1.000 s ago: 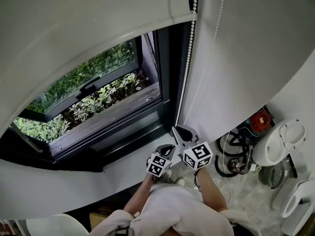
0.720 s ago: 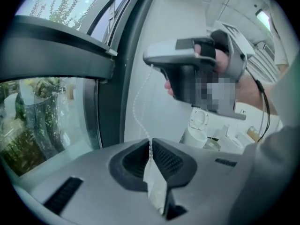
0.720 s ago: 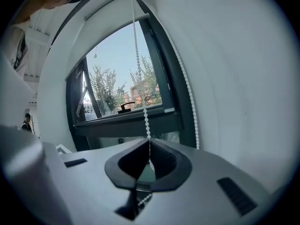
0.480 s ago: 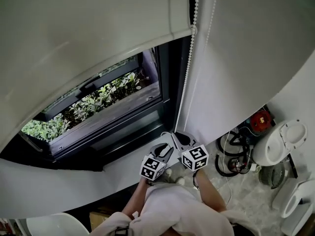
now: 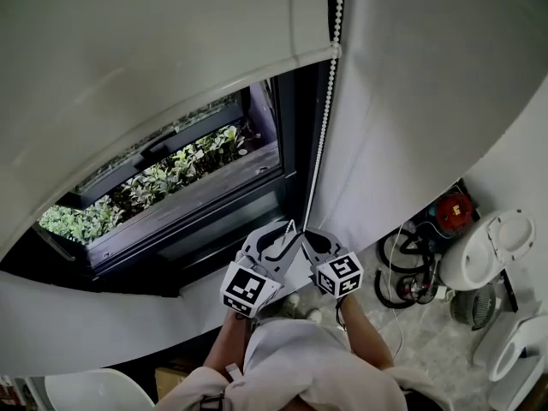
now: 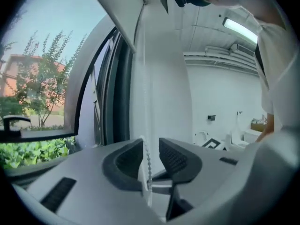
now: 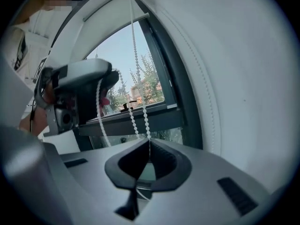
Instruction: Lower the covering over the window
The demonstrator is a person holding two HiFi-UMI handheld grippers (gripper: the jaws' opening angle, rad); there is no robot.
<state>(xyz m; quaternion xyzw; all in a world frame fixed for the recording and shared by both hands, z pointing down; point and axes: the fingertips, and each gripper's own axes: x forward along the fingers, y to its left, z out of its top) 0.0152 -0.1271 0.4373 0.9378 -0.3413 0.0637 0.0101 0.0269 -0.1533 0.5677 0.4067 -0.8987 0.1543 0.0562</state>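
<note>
The white roller blind [image 5: 128,58] covers the upper part of the window [image 5: 197,187]. Its white bead chain [image 5: 324,118] hangs down the right side of the dark frame. My right gripper [image 5: 306,234] is shut on one strand of the chain [image 7: 136,78], which enters the closed tips [image 7: 149,142]. Just left of it, my left gripper [image 5: 276,236] has its jaws opening. The other strand [image 6: 147,163] runs loose between its pads [image 6: 176,156], touching neither firmly. In the right gripper view, the left gripper [image 7: 77,93] shows at the left.
A white wall panel [image 5: 411,101] stands right of the window. Low on the right, the floor holds black cables [image 5: 402,268], a red item [image 5: 452,208] and white appliances [image 5: 484,247]. A white sill [image 5: 214,289] runs below the frame. Green plants [image 5: 163,182] lie outside.
The blind's lower edge has come down over the glass. My left gripper has opened off the chain and shifted left and up. The right gripper has stayed shut on its strand.
</note>
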